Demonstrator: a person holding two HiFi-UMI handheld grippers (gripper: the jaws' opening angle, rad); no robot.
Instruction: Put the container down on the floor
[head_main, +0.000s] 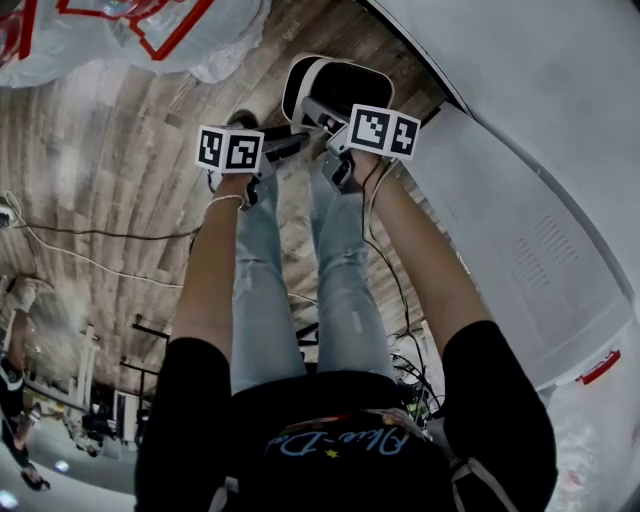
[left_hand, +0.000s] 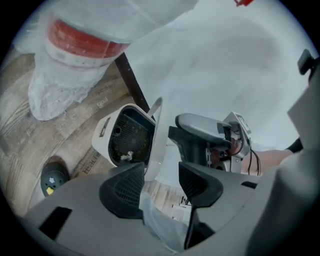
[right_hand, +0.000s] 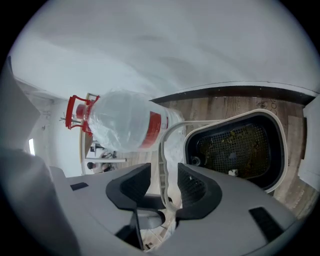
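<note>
- The container (head_main: 335, 90), white outside with a dark mesh inside, sits on the wooden floor (head_main: 120, 150) close to a white wall (head_main: 520, 100).
- The left tongs (left_hand: 160, 182) are open, with the container's thin white handle (left_hand: 155, 135) between the jaws and not squeezed.
- The right tongs (right_hand: 164, 185) are also open around the handle.
- A plastic-wrapped red and white jug (right_hand: 125, 120) stands nearby.
</note>
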